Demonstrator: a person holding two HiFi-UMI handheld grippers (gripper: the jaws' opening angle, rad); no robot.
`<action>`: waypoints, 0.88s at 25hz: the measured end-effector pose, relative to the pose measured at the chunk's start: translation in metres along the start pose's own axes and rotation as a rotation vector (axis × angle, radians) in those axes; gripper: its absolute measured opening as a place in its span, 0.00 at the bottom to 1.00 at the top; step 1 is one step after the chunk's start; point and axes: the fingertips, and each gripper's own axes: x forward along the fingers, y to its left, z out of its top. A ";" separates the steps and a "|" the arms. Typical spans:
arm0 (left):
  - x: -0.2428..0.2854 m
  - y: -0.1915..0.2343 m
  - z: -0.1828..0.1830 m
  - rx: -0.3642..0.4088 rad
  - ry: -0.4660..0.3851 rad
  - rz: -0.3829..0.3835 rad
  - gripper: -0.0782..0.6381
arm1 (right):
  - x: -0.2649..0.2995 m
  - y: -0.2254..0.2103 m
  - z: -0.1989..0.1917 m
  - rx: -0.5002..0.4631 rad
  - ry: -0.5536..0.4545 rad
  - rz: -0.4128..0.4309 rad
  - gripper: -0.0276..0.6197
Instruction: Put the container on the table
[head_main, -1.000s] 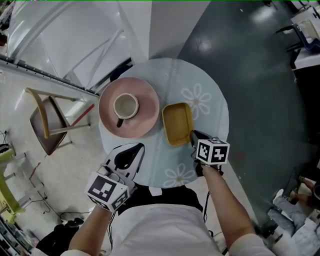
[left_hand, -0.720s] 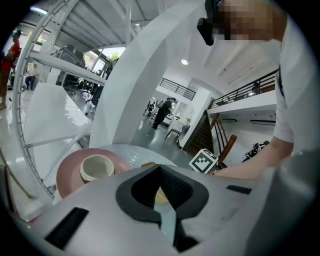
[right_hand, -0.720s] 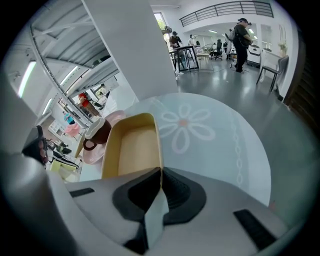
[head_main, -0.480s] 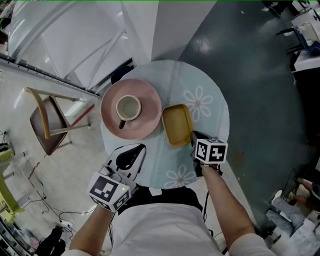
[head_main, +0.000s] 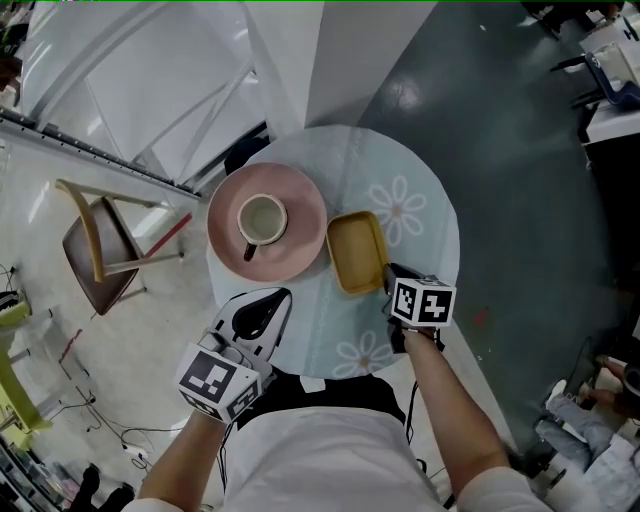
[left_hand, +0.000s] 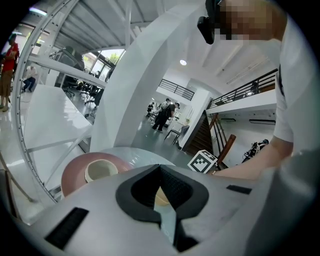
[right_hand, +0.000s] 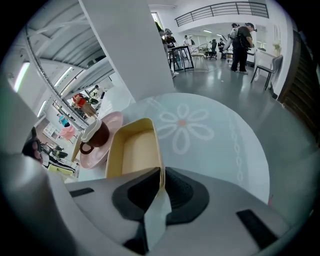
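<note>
One round table (head_main: 435, 268) is in view, and its top carries two flower prints (head_main: 396, 210). On the table there is one pink plate (head_main: 305, 238), one cup (head_main: 262, 220) and one yellow container (head_main: 357, 248). The grippers number two, the left gripper (head_main: 278, 294) and the right gripper (head_main: 386, 270). Each bears one marker cube (head_main: 423, 302), which makes two cubes. One wooden chair (head_main: 95, 250) is on the floor beside the table. Two forearms of one person show.
</note>
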 end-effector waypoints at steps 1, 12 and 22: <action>0.000 0.000 0.001 0.003 0.000 -0.002 0.14 | 0.000 0.000 0.000 0.003 -0.003 0.000 0.09; -0.004 -0.009 0.018 0.059 -0.009 -0.024 0.14 | -0.024 0.005 0.010 0.035 -0.080 0.021 0.12; -0.009 -0.035 0.042 0.135 -0.024 -0.059 0.14 | -0.079 0.027 0.037 0.025 -0.213 0.086 0.13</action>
